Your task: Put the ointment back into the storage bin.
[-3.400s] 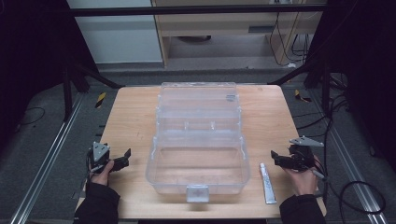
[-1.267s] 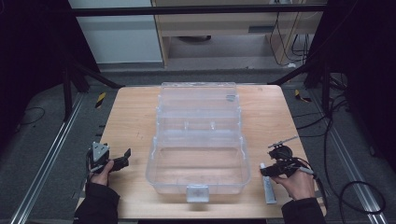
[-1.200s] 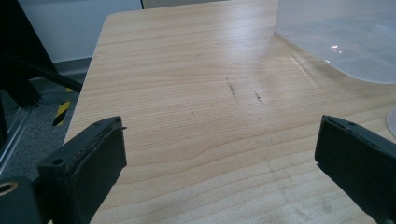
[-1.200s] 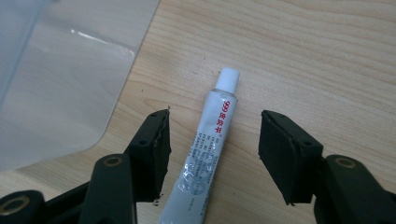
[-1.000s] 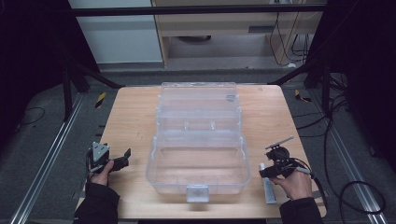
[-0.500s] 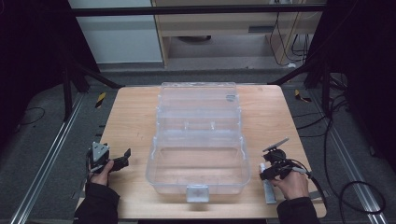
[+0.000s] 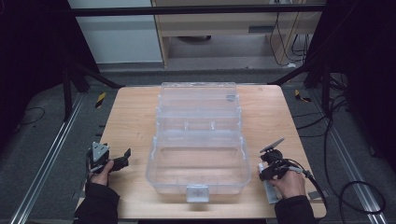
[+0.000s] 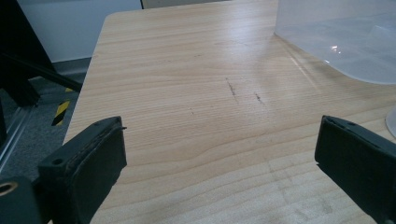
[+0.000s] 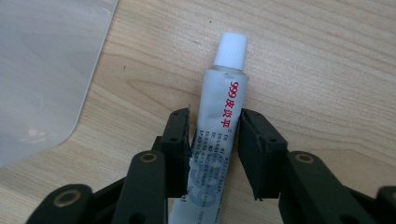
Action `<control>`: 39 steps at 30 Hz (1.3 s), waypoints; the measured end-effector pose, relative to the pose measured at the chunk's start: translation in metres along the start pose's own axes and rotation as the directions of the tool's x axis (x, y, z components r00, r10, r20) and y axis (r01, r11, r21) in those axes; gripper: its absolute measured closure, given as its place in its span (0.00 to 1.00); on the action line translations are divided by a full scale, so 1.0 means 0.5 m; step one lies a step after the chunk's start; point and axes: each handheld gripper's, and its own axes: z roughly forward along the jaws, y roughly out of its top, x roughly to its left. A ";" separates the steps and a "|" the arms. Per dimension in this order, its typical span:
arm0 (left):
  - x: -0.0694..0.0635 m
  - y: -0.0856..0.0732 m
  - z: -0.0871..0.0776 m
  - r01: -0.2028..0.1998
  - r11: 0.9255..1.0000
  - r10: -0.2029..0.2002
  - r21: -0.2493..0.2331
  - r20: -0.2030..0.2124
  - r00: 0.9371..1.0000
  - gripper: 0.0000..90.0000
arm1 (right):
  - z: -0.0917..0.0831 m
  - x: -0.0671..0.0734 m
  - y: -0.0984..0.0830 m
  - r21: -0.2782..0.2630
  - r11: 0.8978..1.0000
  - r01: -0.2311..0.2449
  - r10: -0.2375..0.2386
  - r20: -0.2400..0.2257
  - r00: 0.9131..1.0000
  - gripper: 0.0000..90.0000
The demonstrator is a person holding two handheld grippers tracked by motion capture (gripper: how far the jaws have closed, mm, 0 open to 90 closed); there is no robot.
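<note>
A white ointment tube (image 9: 219, 107) with a white cap and red lettering lies flat on the wooden table (image 7: 126, 116), to the right of a clear plastic box (image 7: 152, 163). My right gripper (image 9: 214, 126) points down over the tube, one jaw pressed against each side of its body. In the high view the tube (image 7: 270, 193) pokes out below the right gripper (image 7: 265, 173), near the table's front right. My left gripper (image 7: 124, 157) rests at the table's front left, jaws wide apart with only bare wood between them (image 8: 222, 140).
The clear box stands open in the table's middle, its lid (image 7: 198, 100) laid back toward the far side and a latch (image 7: 196, 192) at the front. One box corner (image 9: 42, 70) sits close left of the tube. Box wall (image 8: 345, 37) is right of the left gripper.
My right gripper moved from the table's right edge in toward the tube, tipped down over it, and its jaws came in on the tube. The left gripper stayed still.
</note>
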 end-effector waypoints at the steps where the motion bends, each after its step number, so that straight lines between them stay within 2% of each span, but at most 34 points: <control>1: 0.000 0.000 0.000 -0.001 1.000 0.001 0.000 0.000 1.000 0.02 | 0.000 0.000 0.000 0.004 1.000 0.003 -0.003 0.001 1.000 0.73; 16: 0.000 0.000 0.000 -0.001 1.000 0.001 0.000 0.001 1.000 0.02 | 0.006 0.003 0.004 0.026 0.999 0.022 -0.022 0.006 1.000 0.77; 21: 0.000 0.000 0.000 0.000 1.000 0.000 0.002 0.000 1.000 0.02 | -0.002 0.000 0.005 0.032 0.999 0.032 -0.033 0.016 0.999 0.77; 26: 0.000 0.000 0.001 -0.002 1.000 0.002 0.003 -0.002 1.000 0.02 | -0.026 -0.011 0.000 -0.006 1.000 0.022 -0.022 -0.014 1.000 0.78; 31: -0.001 0.000 0.001 -0.003 1.000 0.003 0.004 -0.005 1.000 0.02 | -0.056 -0.016 -0.001 -0.055 0.997 0.057 -0.059 -0.034 0.998 0.78; 34: 0.000 0.000 0.001 -0.002 1.000 0.002 0.005 -0.004 1.000 0.02 | -0.069 -0.017 0.003 -0.090 0.994 0.063 -0.068 -0.056 0.996 0.78; 39: 0.000 0.000 0.001 -0.002 1.000 0.002 0.006 -0.004 1.000 0.02 | -0.090 -0.016 0.013 -0.148 0.986 0.071 -0.082 -0.065 0.995 0.78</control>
